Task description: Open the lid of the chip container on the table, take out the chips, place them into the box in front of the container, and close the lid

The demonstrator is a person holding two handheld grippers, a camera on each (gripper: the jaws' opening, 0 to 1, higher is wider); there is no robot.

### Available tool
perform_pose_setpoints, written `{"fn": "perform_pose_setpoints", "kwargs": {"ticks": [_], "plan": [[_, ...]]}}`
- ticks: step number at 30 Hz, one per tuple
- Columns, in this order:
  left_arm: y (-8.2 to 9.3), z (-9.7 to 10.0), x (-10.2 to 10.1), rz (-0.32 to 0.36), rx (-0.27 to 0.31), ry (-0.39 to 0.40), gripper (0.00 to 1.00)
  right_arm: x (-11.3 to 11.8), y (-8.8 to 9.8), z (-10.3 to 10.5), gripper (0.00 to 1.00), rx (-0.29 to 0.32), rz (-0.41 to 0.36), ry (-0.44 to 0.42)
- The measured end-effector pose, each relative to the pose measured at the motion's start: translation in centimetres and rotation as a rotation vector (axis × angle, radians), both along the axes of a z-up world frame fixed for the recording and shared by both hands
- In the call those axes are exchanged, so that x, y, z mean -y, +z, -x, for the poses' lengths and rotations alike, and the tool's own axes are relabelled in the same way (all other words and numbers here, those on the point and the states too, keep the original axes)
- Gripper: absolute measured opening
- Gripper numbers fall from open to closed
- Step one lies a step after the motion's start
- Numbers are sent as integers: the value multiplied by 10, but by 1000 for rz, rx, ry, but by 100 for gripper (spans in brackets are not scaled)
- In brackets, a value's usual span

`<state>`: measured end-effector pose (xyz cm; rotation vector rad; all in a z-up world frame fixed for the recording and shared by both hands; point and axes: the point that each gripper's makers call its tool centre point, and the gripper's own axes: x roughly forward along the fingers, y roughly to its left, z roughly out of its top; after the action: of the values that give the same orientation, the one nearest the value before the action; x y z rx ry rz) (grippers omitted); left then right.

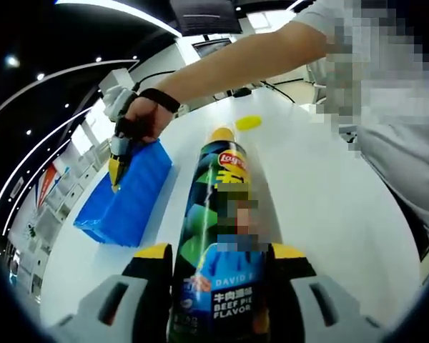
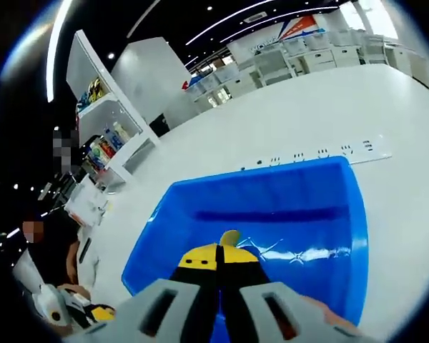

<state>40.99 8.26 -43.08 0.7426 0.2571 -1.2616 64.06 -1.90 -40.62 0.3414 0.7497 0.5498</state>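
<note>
My left gripper [image 1: 220, 251] is shut on the lower body of a dark Lay's chip can [image 1: 218, 214], which points away from me over the white table [image 1: 322, 207]. Yellow shows at the can's open mouth [image 1: 222, 134]. Its yellow lid [image 1: 248, 122] lies on the table beyond. Left of the can stands the blue box [image 1: 125, 196]. A hand holds my right gripper [image 1: 116, 171] over the box's near edge. In the right gripper view, my right gripper [image 2: 219, 251] is shut on a chip [image 2: 230, 237], above the inside of the blue box [image 2: 286, 207].
A person's bare arm [image 1: 236, 61] reaches across the table from the right. A white power strip [image 2: 314, 153] lies just past the box. White shelves [image 2: 100, 107] and storage units [image 2: 322, 50] stand around the table's far side.
</note>
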Motion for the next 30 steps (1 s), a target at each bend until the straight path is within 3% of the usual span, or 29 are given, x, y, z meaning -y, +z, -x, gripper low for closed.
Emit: {"fn": "perform_pose_setpoints", "kwargs": {"ticks": [8, 11, 15, 20, 30], "plan": [[0, 1, 0, 0, -2, 1, 54, 2, -1, 3, 1, -10, 7, 1], [0, 1, 0, 0, -3, 1, 54, 7, -2, -9, 1, -16, 19, -5], [0, 0, 0, 0, -2, 1, 54, 6, -4, -2, 2, -2, 45, 4], [0, 0, 0, -2, -5, 1, 54, 8, -3, -16, 9, -6, 42, 4], [0, 1, 0, -4, -5, 0, 54, 13, 1, -16, 15, 23, 90, 17]]}}
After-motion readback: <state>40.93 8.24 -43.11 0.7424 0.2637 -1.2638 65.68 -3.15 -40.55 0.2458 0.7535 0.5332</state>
